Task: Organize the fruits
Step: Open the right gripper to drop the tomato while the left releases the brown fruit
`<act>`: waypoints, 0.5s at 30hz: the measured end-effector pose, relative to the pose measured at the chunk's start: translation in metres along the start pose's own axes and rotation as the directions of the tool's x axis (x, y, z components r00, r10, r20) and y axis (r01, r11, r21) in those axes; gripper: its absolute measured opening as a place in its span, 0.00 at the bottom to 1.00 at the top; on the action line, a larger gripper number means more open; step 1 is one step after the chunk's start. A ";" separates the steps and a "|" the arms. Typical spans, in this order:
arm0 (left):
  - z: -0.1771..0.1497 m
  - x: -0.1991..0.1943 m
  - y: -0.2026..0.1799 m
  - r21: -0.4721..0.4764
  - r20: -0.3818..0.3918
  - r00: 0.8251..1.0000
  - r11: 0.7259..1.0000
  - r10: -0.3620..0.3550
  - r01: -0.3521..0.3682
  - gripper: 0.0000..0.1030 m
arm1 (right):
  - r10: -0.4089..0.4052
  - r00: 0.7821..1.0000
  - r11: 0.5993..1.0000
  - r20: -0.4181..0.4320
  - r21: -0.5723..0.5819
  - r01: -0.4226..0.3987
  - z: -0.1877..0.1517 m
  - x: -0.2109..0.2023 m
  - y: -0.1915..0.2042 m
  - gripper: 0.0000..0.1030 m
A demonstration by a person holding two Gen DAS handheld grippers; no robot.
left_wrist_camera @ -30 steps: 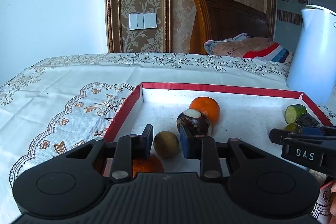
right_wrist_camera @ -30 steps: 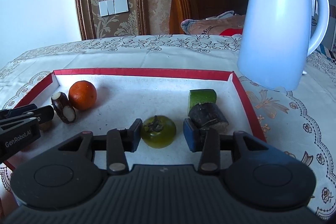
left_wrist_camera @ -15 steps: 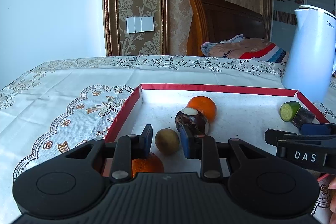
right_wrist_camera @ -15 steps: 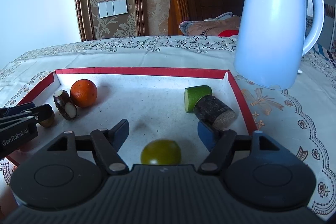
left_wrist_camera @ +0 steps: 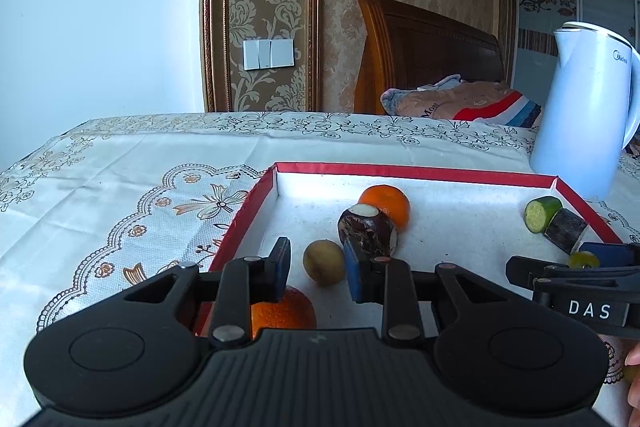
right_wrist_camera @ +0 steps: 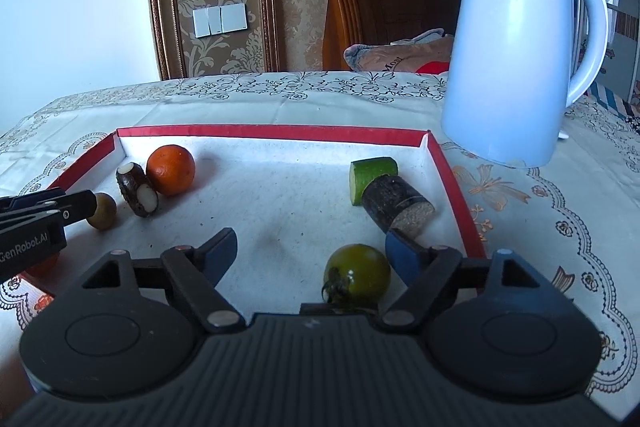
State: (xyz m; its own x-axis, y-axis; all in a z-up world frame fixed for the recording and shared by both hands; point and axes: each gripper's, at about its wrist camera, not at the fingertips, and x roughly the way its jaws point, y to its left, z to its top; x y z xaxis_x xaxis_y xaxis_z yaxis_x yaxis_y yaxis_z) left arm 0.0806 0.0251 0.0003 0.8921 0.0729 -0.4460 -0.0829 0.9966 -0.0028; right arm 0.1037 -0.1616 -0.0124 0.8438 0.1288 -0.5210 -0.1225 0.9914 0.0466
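Inside the red-rimmed white tray [right_wrist_camera: 276, 131], the round green tomato [right_wrist_camera: 357, 274] lies unpinched between the opening right gripper [right_wrist_camera: 310, 251] jaws, nearer the right pad

Green tomato [right_wrist_camera: 357, 273] in red-rimmed tray [right_wrist_camera: 272, 131], near corner; orange [right_wrist_camera: 170, 169] far left.

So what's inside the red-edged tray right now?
The tray holds two oranges, a dark white-ended chunk, a small brownish round fruit, a green cucumber piece, a dark cylinder and a green tomato. Gripper bodies cover the near edge.
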 end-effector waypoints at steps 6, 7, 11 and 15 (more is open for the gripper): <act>-0.002 -0.010 0.004 -0.018 0.008 1.000 1.000 -0.016 0.016 0.27 | 0.006 1.000 1.000 0.003 -0.002 -0.006 -0.005 -0.008 0.000 0.82; -0.002 -0.011 0.005 -0.021 0.010 1.000 1.000 -0.020 0.020 0.27 | 0.008 1.000 1.000 0.006 -0.001 -0.008 -0.007 -0.011 0.000 0.82; -0.003 -0.016 0.007 -0.025 0.022 0.999 0.999 -0.027 0.028 0.27 | 0.017 1.000 1.000 0.016 0.005 -0.017 -0.010 -0.022 -0.002 0.85; -0.004 -0.024 0.008 -0.021 0.044 0.999 0.999 -0.028 0.029 0.27 | 0.026 0.999 1.000 0.025 0.012 -0.026 -0.013 -0.029 -0.004 0.87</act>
State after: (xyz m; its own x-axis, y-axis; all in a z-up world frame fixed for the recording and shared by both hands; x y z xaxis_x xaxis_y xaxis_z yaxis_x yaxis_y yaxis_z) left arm 0.0568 0.0309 0.0070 0.9128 0.0470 -0.4056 -0.0666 0.9972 -0.0343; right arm 0.0733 -0.1691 -0.0083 0.8530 0.1551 -0.4984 -0.1382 0.9879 0.0709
